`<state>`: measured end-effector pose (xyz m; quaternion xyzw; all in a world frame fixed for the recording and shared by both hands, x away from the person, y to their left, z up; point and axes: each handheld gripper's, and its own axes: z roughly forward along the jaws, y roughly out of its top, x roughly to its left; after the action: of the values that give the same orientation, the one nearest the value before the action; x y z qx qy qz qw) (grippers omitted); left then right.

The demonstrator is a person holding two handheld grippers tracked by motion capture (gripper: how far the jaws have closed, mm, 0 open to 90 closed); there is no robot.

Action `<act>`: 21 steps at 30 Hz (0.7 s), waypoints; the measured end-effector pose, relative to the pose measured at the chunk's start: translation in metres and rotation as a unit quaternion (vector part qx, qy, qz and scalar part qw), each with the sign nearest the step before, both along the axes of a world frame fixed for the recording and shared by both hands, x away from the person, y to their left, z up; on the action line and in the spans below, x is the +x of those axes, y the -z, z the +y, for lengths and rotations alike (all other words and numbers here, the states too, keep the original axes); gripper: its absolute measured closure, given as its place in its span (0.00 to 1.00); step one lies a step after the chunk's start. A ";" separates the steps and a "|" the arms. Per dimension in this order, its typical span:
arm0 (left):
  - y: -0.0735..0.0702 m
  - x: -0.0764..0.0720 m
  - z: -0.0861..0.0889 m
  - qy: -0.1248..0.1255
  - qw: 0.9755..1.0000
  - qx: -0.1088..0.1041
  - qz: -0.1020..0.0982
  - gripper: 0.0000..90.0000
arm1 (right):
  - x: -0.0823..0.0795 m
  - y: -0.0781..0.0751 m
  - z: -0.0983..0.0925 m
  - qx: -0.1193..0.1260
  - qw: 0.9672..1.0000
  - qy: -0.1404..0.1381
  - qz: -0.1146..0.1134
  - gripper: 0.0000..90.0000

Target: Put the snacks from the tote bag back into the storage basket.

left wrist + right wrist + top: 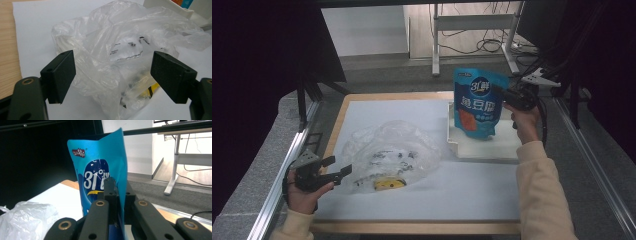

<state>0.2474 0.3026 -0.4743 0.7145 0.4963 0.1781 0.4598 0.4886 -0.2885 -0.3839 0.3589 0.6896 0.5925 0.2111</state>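
A blue stand-up pouch with white lettering hangs upright over the white tray at the back right. My right gripper is shut on the pouch's right edge, and in the right gripper view the pouch rises from between the closed jaws of that gripper. A crumpled clear plastic bag lies left of centre with a yellow item inside it. At the bag's front left my left gripper stands open. In the left gripper view the bag lies just beyond that gripper, whose pads do not touch it.
A white sheet covers the wooden table top. Metal rails run along both sides of the table. Desk legs and cables stand on the floor beyond the far edge. The tray's corner shows behind the bag.
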 end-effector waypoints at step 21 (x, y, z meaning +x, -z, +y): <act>-0.002 0.012 0.002 0.023 1.000 -0.008 -0.003 0.23 | -0.013 0.002 -0.003 -0.010 1.000 0.030 0.001 0.76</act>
<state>0.2595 0.3048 -0.4728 0.7215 0.4799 0.1653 0.4709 0.4757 -0.2916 -0.3863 0.3774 0.6845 0.5791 0.2316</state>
